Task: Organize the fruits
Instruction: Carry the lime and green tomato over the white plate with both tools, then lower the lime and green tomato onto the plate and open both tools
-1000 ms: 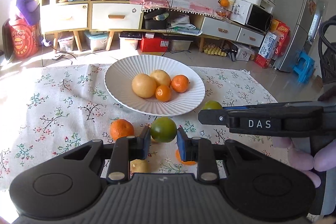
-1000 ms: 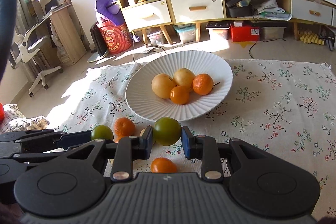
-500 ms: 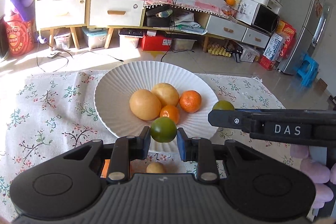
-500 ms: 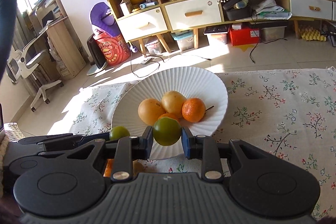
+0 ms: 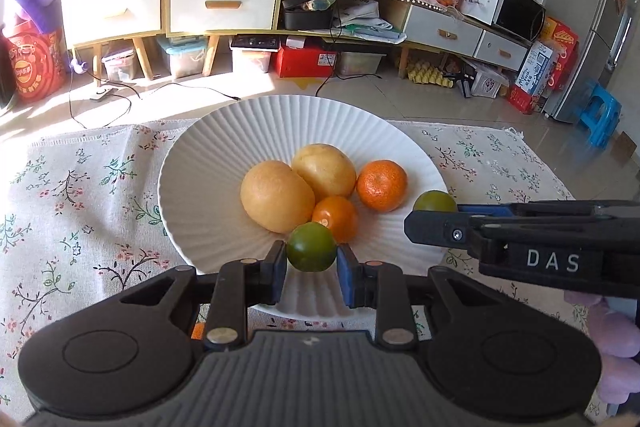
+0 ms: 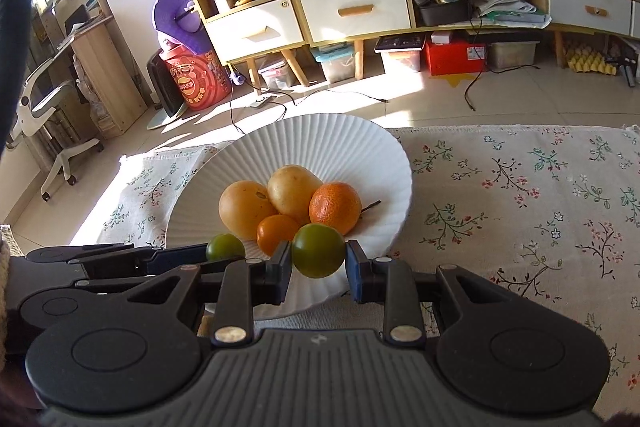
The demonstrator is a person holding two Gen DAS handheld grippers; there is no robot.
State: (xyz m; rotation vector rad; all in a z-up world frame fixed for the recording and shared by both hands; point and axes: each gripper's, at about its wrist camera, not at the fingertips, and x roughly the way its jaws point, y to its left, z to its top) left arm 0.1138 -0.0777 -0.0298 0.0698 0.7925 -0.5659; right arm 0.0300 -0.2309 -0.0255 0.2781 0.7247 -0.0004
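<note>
Both claws now over the white ribbed plate (image 5: 208, 163), each clamped on a green citrus. Up off the floral cloth (image 5: 80, 195) of the worktop a second ago, where both fruits sat low among loose oranges; forward and higher since, past the near rim half a second ago, and now hanging above the plate's near side.

Left claw (image 5: 311, 269) closed on the left green fruit (image 5: 312, 247), gripped at its sides between the two fingers, just in front of the small orange (image 5: 335, 217) in the pile. Right claw (image 6: 318, 269) closed likewise on the right green fruit (image 6: 318, 251), close against the same small orange and the larger tangerine (image 6: 335, 207). Side by side, with the right claw's fruit visible from the left wrist view at the plate's right edge.

Already in the plate: two yellow fruits (image 5: 276, 195), the tangerine and the small orange, clustered at the centre. Nothing seen to shift there across the last second.

Meaning for the task: transport nearly done for these two, release probably next. Likely need to lower a little and open over bare plate beside the pile, not on top of it, since round fruit dropped onto the heap could roll off the shallow rim. A sliver of orange showing under the left claw's body at the lower left, so probably more fruit waiting on the cloth afterwards.
</note>
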